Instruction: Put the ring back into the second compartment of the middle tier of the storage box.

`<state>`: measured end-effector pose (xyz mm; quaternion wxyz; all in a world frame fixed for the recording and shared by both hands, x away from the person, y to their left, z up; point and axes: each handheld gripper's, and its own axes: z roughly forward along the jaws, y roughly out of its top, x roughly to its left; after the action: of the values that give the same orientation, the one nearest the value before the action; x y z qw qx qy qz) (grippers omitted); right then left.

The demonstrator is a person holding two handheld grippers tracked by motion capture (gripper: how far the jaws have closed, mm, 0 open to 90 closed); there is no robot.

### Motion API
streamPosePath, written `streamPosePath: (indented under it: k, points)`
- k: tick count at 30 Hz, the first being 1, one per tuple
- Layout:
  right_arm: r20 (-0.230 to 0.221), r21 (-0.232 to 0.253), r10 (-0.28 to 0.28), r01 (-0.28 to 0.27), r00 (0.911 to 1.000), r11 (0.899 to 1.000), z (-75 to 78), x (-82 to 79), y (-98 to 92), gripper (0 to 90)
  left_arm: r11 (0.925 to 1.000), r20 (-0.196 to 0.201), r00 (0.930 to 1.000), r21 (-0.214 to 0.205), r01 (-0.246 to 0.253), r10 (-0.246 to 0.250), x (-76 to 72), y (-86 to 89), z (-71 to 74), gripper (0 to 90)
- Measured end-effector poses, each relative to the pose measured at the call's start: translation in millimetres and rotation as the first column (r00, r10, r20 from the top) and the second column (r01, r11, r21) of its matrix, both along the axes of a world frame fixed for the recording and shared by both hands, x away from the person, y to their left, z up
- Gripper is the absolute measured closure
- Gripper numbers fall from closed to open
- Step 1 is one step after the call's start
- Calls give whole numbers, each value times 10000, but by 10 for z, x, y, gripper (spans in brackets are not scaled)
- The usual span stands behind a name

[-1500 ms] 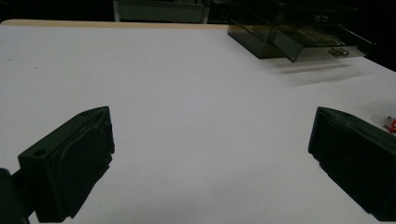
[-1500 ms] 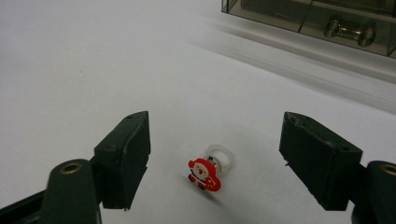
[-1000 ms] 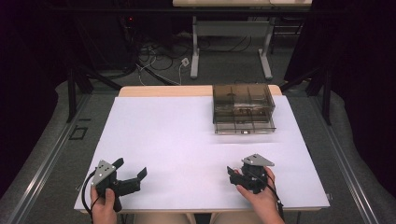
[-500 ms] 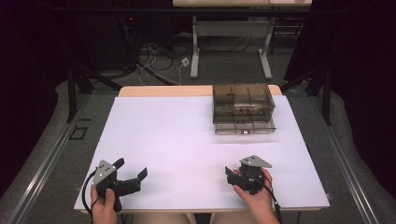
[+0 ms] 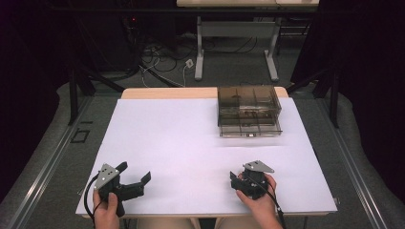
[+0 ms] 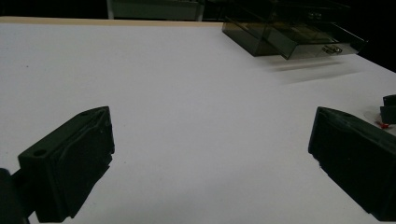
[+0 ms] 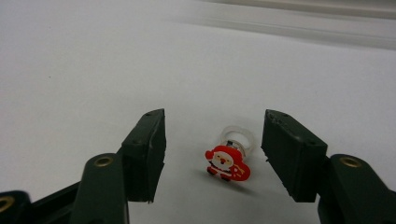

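Right gripper low over the near edge of the white table, jaws about half apart and just now closing; Santa ring lies on the table between them, touching neither pad; no writing legible on the figure; clear ring band sits behind the Santa. Left gripper well to the left of the ring, jaws wide apart and holding nothing. Smoked drawer box at the table's far edge, beyond the ring, lower drawer pulled out; no label readable.
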<state>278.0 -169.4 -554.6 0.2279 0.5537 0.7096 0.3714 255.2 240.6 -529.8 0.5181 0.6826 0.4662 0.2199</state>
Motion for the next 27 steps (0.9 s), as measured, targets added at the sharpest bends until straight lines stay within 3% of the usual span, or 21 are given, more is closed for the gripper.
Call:
streamPosePath:
  k: [15, 27]
  points:
    - [58, -53, -196, 197, 9998, 9998, -58, -6, -26, 524, 10000, -5, 10000, 33, 19, -19, 2, -6, -3, 5]
    - [85, -162, -282, 283, 9996, 9995, -89, -22, -6, 565, 10000, -39, 10000, 50, 12, -12, 4, -7, -5, 4]
